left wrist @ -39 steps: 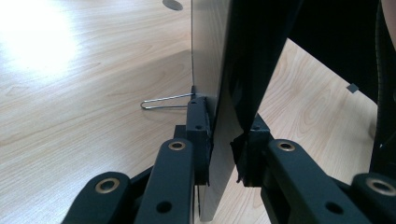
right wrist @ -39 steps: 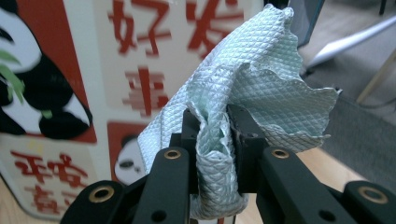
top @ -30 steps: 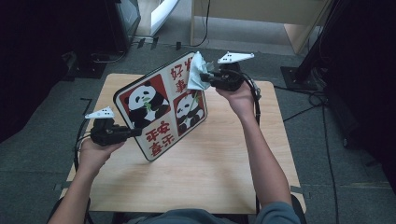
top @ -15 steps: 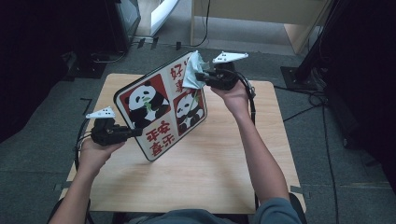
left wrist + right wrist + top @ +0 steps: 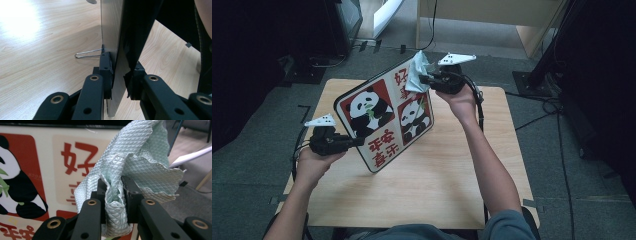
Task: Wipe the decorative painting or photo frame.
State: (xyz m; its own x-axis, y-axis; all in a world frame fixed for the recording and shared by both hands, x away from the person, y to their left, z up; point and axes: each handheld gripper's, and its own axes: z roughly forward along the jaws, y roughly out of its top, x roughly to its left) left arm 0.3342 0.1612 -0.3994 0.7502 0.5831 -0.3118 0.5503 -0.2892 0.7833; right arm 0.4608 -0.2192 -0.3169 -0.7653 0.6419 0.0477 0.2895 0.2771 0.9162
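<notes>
While the panda board (image 5: 384, 120) stands tilted on the wooden table (image 5: 447, 185), the left gripper (image 5: 354, 142) clamps its lower edge; the right gripper (image 5: 424, 80) pinches a cloth (image 5: 417, 72) against its top; left gripper view: thin flat board (image 5: 116, 50), wire stand (image 5: 87, 53); right gripper view: quilted pale-green cloth (image 5: 132, 167), glossy print.

A pale wood table (image 5: 437, 185) lies under both claws, bare but for one small dark mark at its far edge. Around it is grey carpet (image 5: 562, 150) with black cables (image 5: 557, 107) trailing beyond the right claw, and a dark stand base (image 5: 532, 80) sits on the floor just past that claw. Farther off, behind the right claw, stands a light wooden cabinet (image 5: 492, 12), and a dark unit (image 5: 344, 22) stands well beyond the left claw.
</notes>
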